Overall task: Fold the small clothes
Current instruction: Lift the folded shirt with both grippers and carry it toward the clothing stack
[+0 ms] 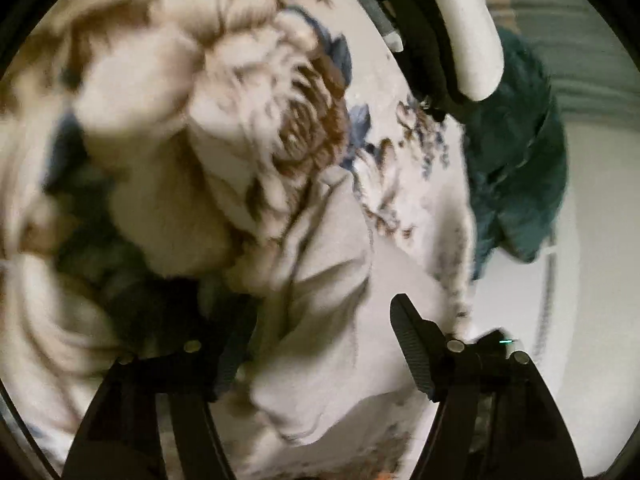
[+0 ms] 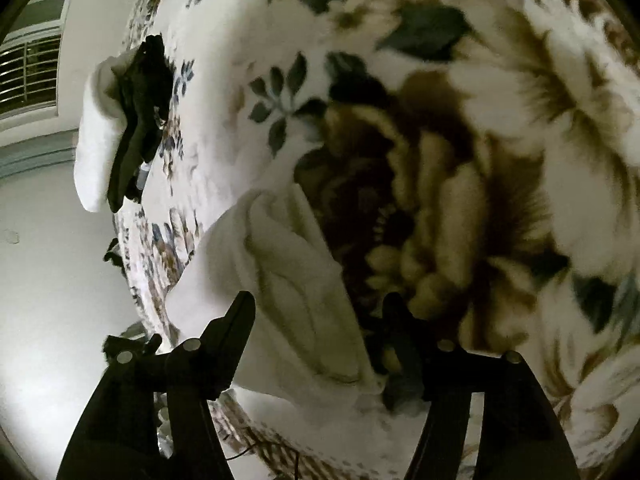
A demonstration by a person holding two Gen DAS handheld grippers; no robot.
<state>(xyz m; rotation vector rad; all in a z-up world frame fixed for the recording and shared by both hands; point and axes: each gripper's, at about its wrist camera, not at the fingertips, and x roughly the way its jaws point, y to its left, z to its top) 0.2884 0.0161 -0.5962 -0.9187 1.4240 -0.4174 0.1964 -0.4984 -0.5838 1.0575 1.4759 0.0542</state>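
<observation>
My left gripper [image 1: 320, 344] and right gripper [image 2: 320, 336] both stand spread apart around the white cloth [image 2: 288, 280], which lies crumpled on the flowered blanket [image 2: 500, 120]; contact looks unclear through blur.

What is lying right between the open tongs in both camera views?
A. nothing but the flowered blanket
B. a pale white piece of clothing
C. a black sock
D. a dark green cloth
B: a pale white garment lies rumpled on the flowered blanket between the open right tongs, and likewise between the open left tongs.
</observation>
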